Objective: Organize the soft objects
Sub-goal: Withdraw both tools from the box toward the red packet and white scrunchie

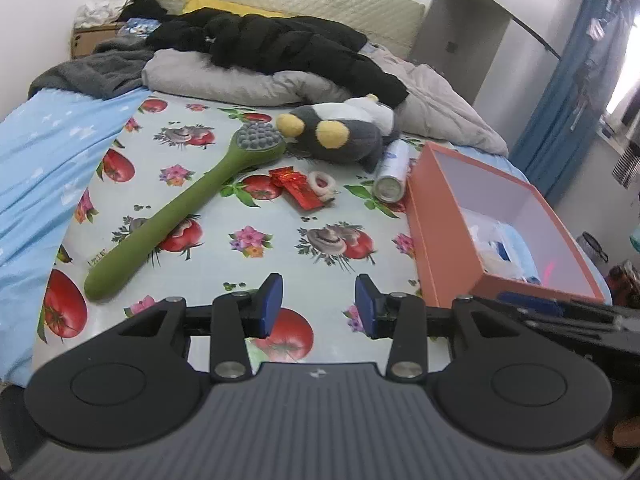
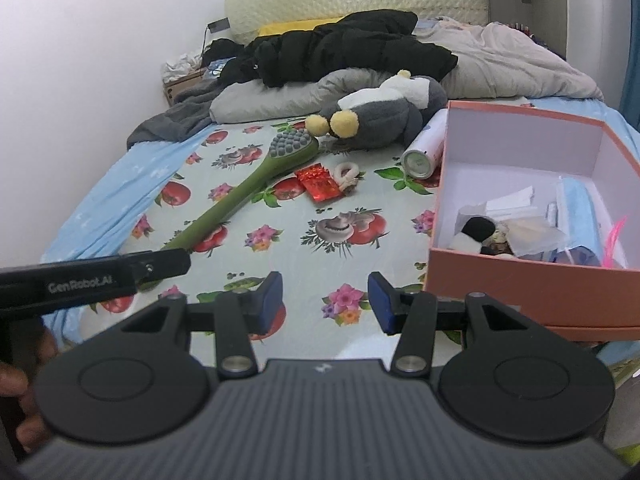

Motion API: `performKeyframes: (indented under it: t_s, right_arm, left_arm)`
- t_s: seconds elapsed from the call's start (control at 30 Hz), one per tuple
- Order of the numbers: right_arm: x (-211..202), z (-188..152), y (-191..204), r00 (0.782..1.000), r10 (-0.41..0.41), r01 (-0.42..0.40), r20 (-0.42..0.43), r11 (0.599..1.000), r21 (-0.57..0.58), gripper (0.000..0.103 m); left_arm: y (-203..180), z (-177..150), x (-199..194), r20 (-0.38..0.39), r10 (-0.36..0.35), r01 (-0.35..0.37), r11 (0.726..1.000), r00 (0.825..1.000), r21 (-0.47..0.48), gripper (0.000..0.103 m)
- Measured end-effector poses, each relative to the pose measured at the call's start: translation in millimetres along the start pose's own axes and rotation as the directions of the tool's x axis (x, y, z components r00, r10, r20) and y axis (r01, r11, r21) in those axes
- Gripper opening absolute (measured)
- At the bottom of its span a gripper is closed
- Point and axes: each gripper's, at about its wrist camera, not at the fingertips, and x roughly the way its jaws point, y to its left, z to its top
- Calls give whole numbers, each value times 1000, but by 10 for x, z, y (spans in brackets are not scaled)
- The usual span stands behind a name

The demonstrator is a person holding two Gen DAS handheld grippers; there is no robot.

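Ahead of L tongs point(image 1: 319, 305): plush point(image 1: 336, 130).

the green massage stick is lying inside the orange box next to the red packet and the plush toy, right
Not quite. The green massage stick lies on the fruit-print sheet, outside the orange box, which sits further to the right. The rest holds: the red packet and the plush toy are close beside its head. The left wrist view shows it plainly.

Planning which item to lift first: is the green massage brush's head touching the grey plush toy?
Cannot tell. In both wrist views the green massage brush head sits right against the grey plush toy's yellow foot, but neither angle plainly shows contact or a gap.
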Motion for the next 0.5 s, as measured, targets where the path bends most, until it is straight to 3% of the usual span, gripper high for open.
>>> performKeyframes:
  t_s: [0.5]
  right_arm:
    - [663,245,-46,999,36,-36,-21,999,18,49]
  left_arm:
    - [253,369,936,-10,8,-9,995,1000,-103,46]
